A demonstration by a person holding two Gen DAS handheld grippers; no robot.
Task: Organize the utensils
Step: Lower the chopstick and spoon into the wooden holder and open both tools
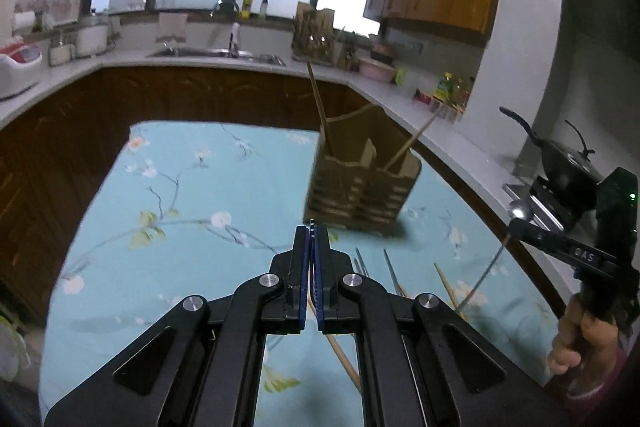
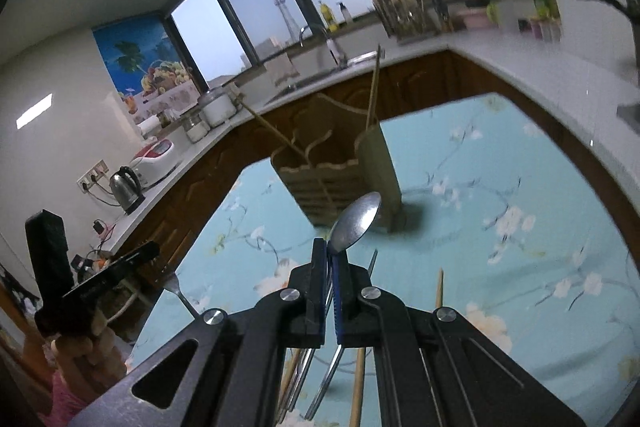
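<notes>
A slatted wooden utensil holder (image 1: 360, 187) (image 2: 340, 179) stands on the floral blue tablecloth (image 1: 180, 187) with two chopsticks leaning in it. My right gripper (image 2: 330, 247) (image 1: 516, 225) is shut on a metal spoon (image 2: 356, 223) (image 1: 520, 211), bowl upward, handle hanging below the pads. My left gripper (image 1: 312, 231) (image 2: 154, 251) is shut. A fork (image 2: 176, 285) hangs at its tip and only a striped sliver shows between the pads in the left wrist view. Both grippers hover above the table, short of the holder. Loose chopsticks (image 1: 446, 283) (image 2: 439, 291) and metal utensils (image 1: 390, 271) (image 2: 372, 263) lie on the cloth.
White counters wrap around the table, with a sink (image 1: 224, 53), a kettle (image 2: 126, 187) and jars. A black wok (image 1: 568, 163) sits on the stove at the right. A person's hand (image 1: 576, 331) (image 2: 80, 347) grips each handle.
</notes>
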